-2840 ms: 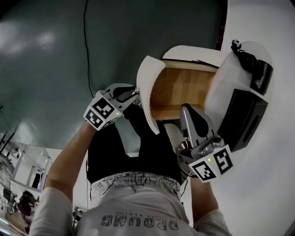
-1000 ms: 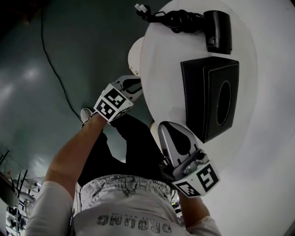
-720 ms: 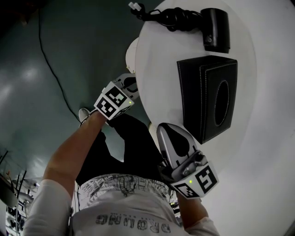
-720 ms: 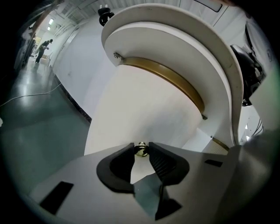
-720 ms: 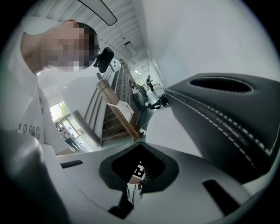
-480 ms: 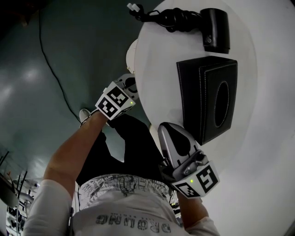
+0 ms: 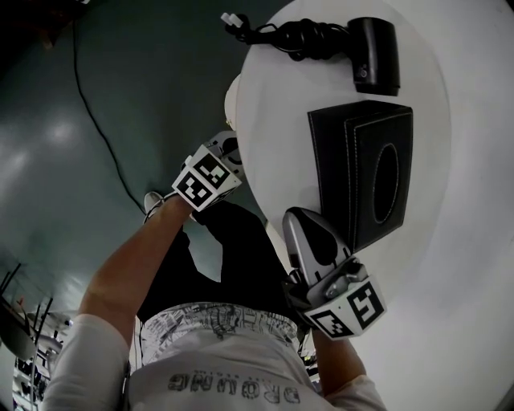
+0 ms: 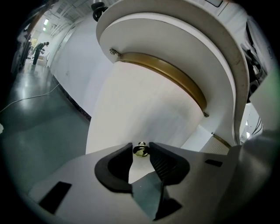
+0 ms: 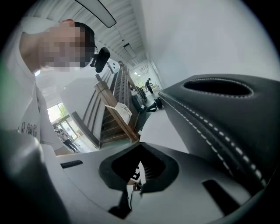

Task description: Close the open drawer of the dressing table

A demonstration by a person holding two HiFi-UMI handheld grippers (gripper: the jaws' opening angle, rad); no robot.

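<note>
Nearest is the person's printed shirt [image 7: 225,353], with both forearms reaching toward the table [image 7: 281,104]. The right gripper [image 7: 300,215] lies over the table's near edge, just beside the near end of the black box [image 7: 361,168]. Its jaws are closed tip to tip with nothing between them. In its own view the box's white-stitched side and oval slot fill the right.

The left gripper [image 7: 231,149] is at the table's left edge, under the overhang, pointing at the drawer [image 8: 131,109]. Its jaws stand narrow, with their tips against either side of the small brass knob [image 8: 141,150] on the drawer's front. They have just been easing apart, and the knob is between them.

The drawer is pushed in under the table. Its curved white front sits below the round top and a curved brass band [image 8: 175,78]. In the head view only a sliver of it shows past the table's left edge.

Beyond the box, a black dryer [image 7: 376,54] lies near the table's far edge. Its coiled cord [image 7: 293,34] runs left to a white plug [image 7: 231,18] just past the rim.

Left of the table is dark floor [image 7: 80,96] with a thin cable [image 7: 100,132] across it. A shoe [image 7: 152,201] shows beside the left forearm.
</note>
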